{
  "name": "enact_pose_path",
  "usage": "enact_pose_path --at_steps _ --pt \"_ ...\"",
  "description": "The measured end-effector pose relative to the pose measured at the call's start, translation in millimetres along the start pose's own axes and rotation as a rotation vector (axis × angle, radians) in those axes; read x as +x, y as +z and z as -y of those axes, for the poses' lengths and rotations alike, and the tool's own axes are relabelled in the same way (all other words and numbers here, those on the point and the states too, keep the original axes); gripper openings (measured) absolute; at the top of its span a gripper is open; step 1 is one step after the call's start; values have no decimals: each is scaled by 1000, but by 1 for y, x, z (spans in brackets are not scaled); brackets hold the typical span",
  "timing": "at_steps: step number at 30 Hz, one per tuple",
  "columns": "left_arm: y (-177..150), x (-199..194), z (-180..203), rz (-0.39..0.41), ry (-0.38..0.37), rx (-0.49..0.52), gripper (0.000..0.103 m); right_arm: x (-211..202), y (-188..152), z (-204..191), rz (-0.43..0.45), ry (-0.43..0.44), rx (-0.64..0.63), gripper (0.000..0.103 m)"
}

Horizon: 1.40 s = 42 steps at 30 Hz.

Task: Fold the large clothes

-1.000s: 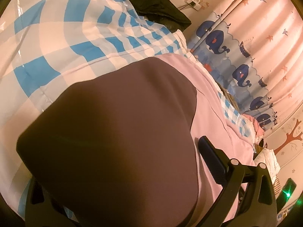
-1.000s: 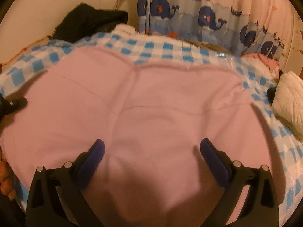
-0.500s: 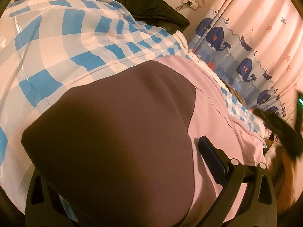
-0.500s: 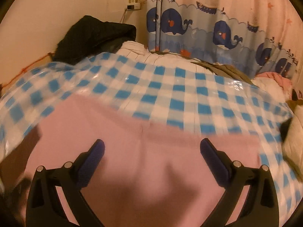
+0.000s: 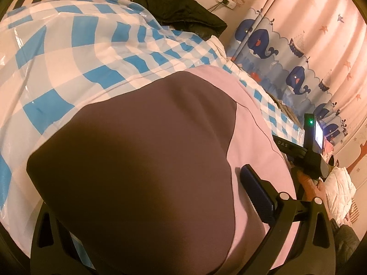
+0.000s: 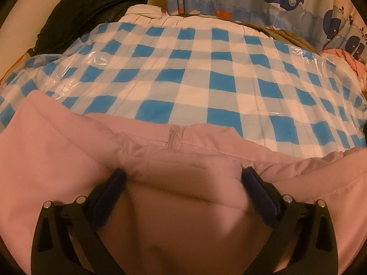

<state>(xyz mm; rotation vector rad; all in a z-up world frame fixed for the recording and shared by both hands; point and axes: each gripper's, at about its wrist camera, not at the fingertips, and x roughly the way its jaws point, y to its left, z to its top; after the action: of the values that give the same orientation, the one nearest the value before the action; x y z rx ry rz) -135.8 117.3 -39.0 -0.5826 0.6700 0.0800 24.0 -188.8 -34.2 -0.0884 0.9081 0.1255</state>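
A large pink garment (image 6: 57, 137) lies on the bed's blue-and-white checked cover (image 6: 206, 68). Its seamed edge with a short zip (image 6: 174, 135) runs across the right wrist view. My right gripper (image 6: 183, 174) is open, its fingers wide apart with a bunched fold of the pink cloth between them. In the left wrist view the pink garment (image 5: 252, 119) bulges up as a dark shadowed mass over my left gripper (image 5: 183, 171). That gripper is open; only its right finger (image 5: 257, 192) shows and the left one is hidden under cloth. The right gripper (image 5: 309, 142) and a hand (image 5: 307, 183) appear at the right.
A black jacket (image 5: 179, 6) is heaped at the bed's far corner by the wall. The whale-print curtain (image 5: 298, 45) hangs along the far side. A wall socket (image 5: 227, 0) sits above the jacket. A white bundle (image 5: 339, 188) lies to the right. Checked cover (image 5: 68, 57) stretches left.
The right gripper has drawn back to the garment's near edge, and a fold now sits between its fingers. It has also come into the left wrist view. The left gripper barely moved.
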Motion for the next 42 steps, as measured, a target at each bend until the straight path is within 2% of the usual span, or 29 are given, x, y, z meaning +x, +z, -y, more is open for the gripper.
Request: enact_pose_path --at_steps 3,6,7,9,12,13,14,15,16,18,19,20,22,24,25,26,28,31,32,33,34,35,38,40,41,42 --pt "1 0 0 -2 3 2 95 0 0 1 -4 7 4 98" --pt "0 1 -1 -7 10 -3 95 0 9 9 -46 45 27 97" --pt "0 2 -2 -13 13 -8 95 -11 8 11 -25 51 39 97" --pt "0 3 -3 -17 11 -13 95 -52 -2 7 78 27 3 97" --pt "0 3 -6 -31 -4 -35 95 -113 -48 -2 217 -83 -83 97" --pt "0 5 -7 -39 -15 -50 95 -119 -59 -2 227 -99 -89 97" --pt "-1 8 -11 -57 -35 -80 95 -116 -78 -5 195 -115 -115 97" --pt "-1 12 -19 -91 -74 -135 96 -97 -95 -10 100 -128 -167 97" --pt "-1 16 -23 -116 -107 -172 97 -86 -103 -9 53 -111 -177 97" --pt "-2 19 -27 -137 -125 -203 97 -93 -100 5 34 -55 -108 97" --pt "-2 20 -29 -134 -132 -210 96 -103 -98 7 52 -49 -94 97" --pt "-3 22 -32 -134 -146 -225 96 -123 -98 8 117 -60 -90 97" --pt "-2 26 -36 -147 -174 -250 96 -151 -111 3 172 -94 -114 97" --pt "-2 30 -41 -160 -198 -276 96 -153 -131 -4 154 -110 -140 97" --pt "-3 32 -44 -166 -210 -299 96 -141 -148 -12 98 -126 -189 97" --pt "-2 32 -45 -167 -215 -308 96 -135 -157 -13 86 -131 -201 97" --pt "-3 34 -44 -169 -201 -307 97 -142 -163 -6 104 -107 -150 97" --pt "0 37 -46 -185 -213 -331 96 -170 -163 4 209 -122 -93 97" --pt "2 37 -46 -190 -234 -342 96 -166 -164 4 191 -152 -109 97" --pt "3 36 -45 -186 -272 -356 95 -151 -167 2 132 -171 -141 97" --pt "4 34 -44 -182 -290 -353 87 -134 -173 0 101 -185 -167 97" --pt "5 30 -39 -179 -296 -332 73 -132 -177 -2 124 -198 -164 97" --pt "11 12 -16 -140 -279 -207 53 -139 -176 -4 137 -197 -166 97" --pt "17 1 -1 -116 -265 -132 49 -157 -181 -3 234 -168 -152 97" --pt "21 -4 5 -109 -262 -106 47 -156 -184 -3 235 -166 -158 97" --pt "24 -9 14 -102 -255 -72 46 -146 -187 -3 195 -161 -160 97"
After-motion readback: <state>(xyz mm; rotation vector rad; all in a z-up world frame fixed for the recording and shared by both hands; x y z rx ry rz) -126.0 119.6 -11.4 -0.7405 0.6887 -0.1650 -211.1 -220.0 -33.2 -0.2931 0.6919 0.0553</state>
